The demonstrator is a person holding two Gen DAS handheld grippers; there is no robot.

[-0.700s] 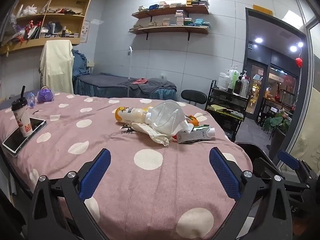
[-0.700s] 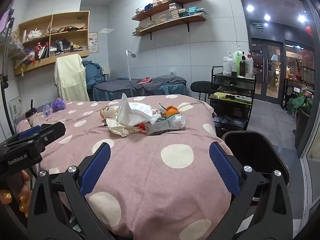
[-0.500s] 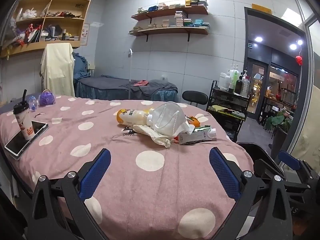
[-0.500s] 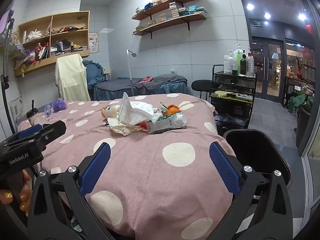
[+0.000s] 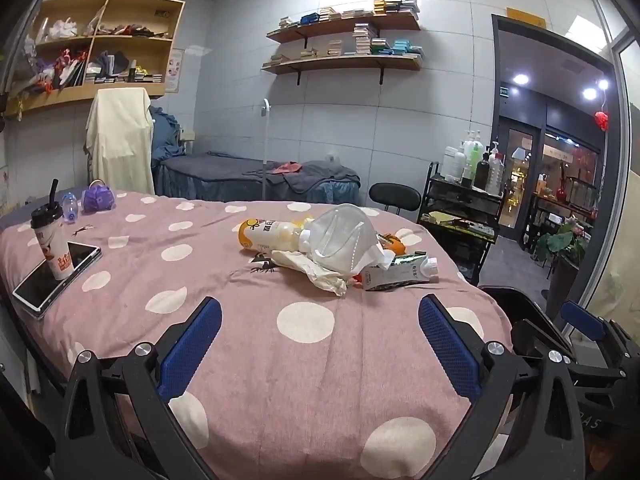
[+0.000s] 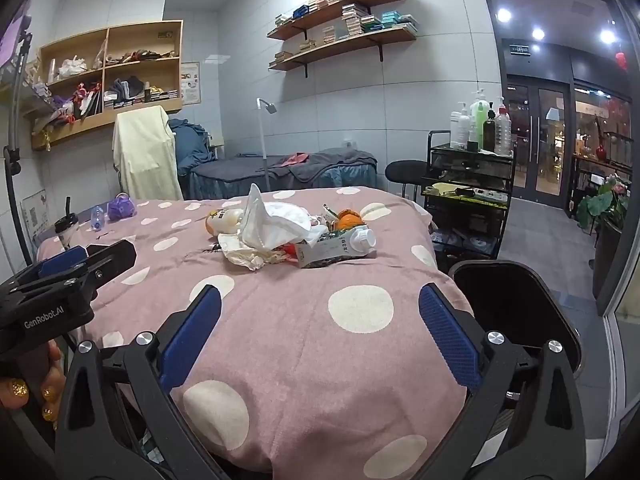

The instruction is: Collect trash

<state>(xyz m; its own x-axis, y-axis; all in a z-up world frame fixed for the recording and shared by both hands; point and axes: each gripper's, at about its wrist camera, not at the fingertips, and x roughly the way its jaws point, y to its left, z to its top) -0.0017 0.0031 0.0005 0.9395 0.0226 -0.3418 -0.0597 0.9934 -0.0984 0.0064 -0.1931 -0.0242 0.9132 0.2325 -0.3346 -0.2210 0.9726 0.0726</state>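
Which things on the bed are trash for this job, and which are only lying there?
Trash: bottle, face mask, crumpled tissue, carton, bin.
Lying about: cup, tablet, purple bag.

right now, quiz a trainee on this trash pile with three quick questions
1. True or false: the left gripper is shut on the mask.
2. Which lies nearest the black bin: A bottle, B carton, C cup?
3. Fill in: the cup stands on a ____.

Key: 1 false, both grippers are open and empty, the right gripper too. 2 B. 3 tablet.
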